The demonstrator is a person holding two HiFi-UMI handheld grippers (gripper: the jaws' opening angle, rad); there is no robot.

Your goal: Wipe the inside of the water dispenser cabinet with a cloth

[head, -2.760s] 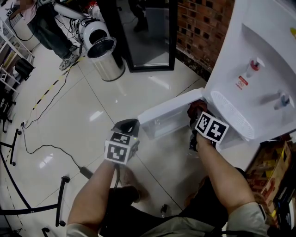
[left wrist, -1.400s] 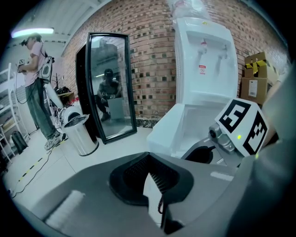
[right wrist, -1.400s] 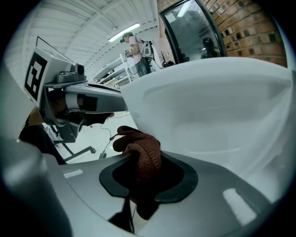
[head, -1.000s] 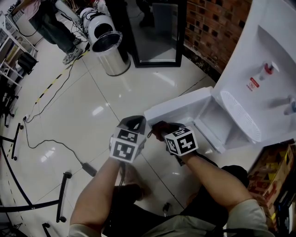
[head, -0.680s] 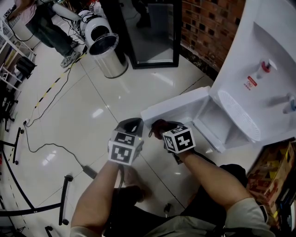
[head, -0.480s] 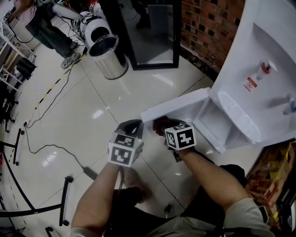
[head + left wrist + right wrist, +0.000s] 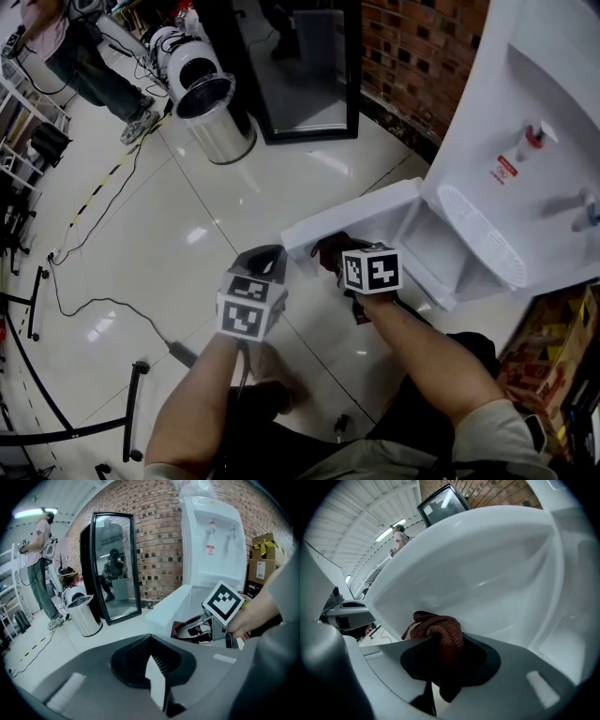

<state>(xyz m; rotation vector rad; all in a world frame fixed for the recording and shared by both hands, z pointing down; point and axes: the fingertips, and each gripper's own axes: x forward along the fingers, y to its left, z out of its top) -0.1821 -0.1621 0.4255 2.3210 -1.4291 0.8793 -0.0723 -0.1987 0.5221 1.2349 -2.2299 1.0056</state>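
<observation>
Left hand-held gripper (image 7: 263, 263), lower centre of my head view, is fully closed and empty. Beside it I see the right hand-held gripper (image 7: 337, 258) clamped on the reddish-brown cloth (image 7: 440, 632), close to the open cabinet door (image 7: 361, 208) of the water dispenser (image 7: 525, 122) at upper right.

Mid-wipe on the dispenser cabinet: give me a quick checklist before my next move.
1. Grip: the right gripper clamps the cloth: ok.
2. Access: the cabinet door stands open: ok.
3. Contact: the cloth pressing on the door's inner face: cannot tell.
4. Reach: the cloth inside the cabinet cavity: not ok, it is out at the door.
5. Spare hand: the left gripper shut, empty, apart from the cloth: ok.
</observation>
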